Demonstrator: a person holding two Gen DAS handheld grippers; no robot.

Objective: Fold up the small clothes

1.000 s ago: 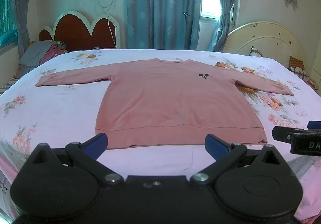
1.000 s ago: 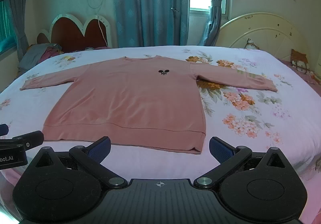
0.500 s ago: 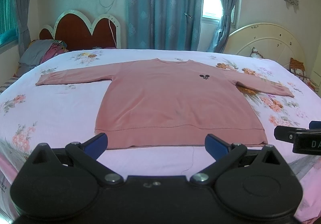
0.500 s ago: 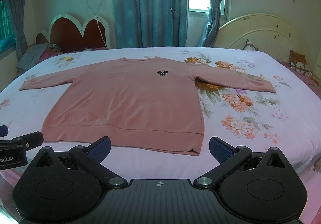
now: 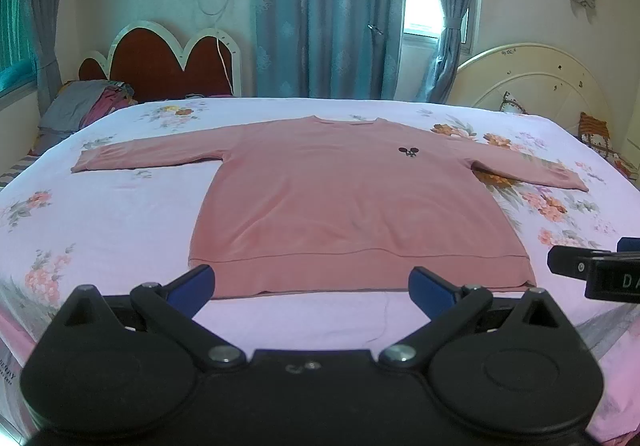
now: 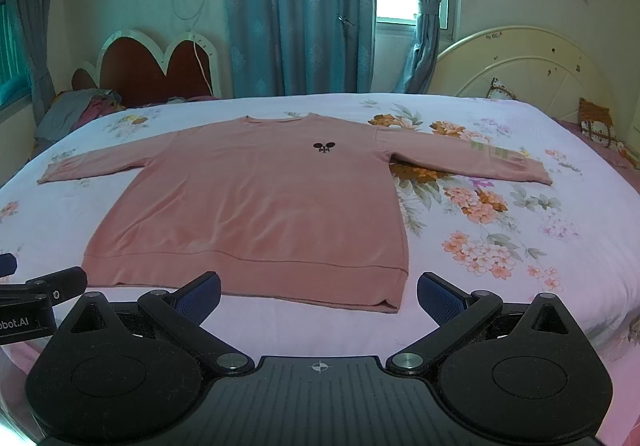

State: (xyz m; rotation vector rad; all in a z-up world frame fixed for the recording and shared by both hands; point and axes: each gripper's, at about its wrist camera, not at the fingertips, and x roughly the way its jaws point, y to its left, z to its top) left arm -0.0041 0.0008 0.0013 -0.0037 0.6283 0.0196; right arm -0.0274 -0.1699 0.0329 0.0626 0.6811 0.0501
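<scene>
A pink long-sleeved sweatshirt [image 5: 352,202] lies flat and face up on the bed, sleeves spread to both sides, a small black logo on the chest. It also shows in the right wrist view [image 6: 256,206]. My left gripper [image 5: 312,282] is open and empty, just short of the hem. My right gripper [image 6: 318,292] is open and empty, near the hem's right corner. Each gripper's tip shows at the edge of the other's view.
The bed has a pink floral sheet [image 6: 500,214]. A red and white headboard [image 5: 168,62] and a pile of clothes [image 5: 88,106] stand at the back left. A cream headboard [image 6: 532,66] and cushions are at the back right. Curtains [image 5: 332,10] hang behind.
Both grippers have drifted very slightly; the sweatshirt has not moved. Both stay open.
</scene>
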